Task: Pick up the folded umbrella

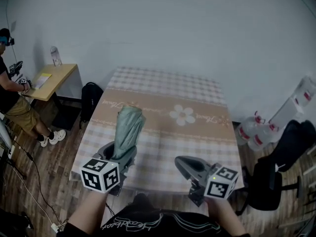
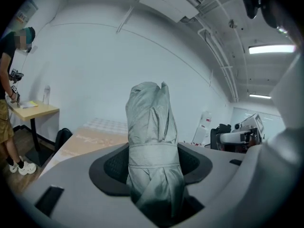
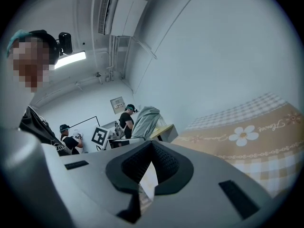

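The folded grey-green umbrella [image 1: 128, 127] stands almost upright, lifted off the table [image 1: 197, 132], with my left gripper [image 1: 117, 153] shut on its lower end. In the left gripper view the umbrella [image 2: 152, 146] fills the middle, its strap band pinched between the dark pads [image 2: 114, 167] of the left gripper [image 2: 154, 170]. My right gripper [image 1: 183, 163] hovers near the table's front edge, right of the umbrella, holding nothing. Seen from the right gripper view, the right gripper [image 3: 151, 148] has its pad tips together, and the umbrella [image 3: 145, 120] shows beyond them to the left.
The table carries a checked cloth with a flower print [image 1: 182, 115]. A black backpack [image 1: 91, 100] leans at its left, beside a small wooden desk [image 1: 54, 78] with a person [image 1: 12, 102]. Water bottles [image 1: 252, 127] and a black chair [image 1: 281, 157] stand to the right.
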`<act>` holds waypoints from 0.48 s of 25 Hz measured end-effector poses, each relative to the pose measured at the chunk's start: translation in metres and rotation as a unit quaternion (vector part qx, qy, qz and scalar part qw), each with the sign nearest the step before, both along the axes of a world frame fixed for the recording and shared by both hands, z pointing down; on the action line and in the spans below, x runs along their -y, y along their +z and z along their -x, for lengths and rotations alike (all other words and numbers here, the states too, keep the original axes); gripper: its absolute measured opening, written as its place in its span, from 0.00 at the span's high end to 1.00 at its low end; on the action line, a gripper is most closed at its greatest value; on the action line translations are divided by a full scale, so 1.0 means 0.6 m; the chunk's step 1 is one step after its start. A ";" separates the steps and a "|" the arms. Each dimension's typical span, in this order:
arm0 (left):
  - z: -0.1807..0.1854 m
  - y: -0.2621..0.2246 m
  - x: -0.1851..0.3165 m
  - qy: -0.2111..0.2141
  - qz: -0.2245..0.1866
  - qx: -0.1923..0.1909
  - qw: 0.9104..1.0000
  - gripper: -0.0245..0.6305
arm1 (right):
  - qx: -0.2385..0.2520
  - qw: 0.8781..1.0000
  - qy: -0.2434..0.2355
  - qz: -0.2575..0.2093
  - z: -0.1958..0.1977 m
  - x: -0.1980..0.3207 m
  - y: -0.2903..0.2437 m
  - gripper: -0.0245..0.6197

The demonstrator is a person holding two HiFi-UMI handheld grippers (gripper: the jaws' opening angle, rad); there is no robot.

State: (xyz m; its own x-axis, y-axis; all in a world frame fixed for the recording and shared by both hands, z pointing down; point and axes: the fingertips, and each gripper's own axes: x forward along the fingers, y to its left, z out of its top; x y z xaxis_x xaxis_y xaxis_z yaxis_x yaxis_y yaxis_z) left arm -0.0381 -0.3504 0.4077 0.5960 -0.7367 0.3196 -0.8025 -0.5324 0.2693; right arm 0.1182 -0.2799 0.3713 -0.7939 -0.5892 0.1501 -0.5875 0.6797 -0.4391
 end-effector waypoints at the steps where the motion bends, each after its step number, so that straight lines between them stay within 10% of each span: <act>1: -0.005 -0.016 -0.007 0.004 -0.009 -0.007 1.000 0.57 | 0.000 1.000 -0.001 -0.005 0.002 0.000 -0.007 0.95; 12: -0.032 -0.108 -0.059 0.036 -0.070 -0.038 0.996 0.57 | 0.009 0.998 -0.012 -0.063 0.017 -0.015 -0.063 0.95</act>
State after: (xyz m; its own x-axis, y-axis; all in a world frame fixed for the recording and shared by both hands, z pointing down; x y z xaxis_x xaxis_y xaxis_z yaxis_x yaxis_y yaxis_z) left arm -0.0186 -0.3152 0.3431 0.6671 -0.7257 0.1684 -0.7413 -0.6240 0.2473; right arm 0.1078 -0.2712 0.3334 -0.8098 -0.5833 0.0629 -0.5636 0.7435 -0.3599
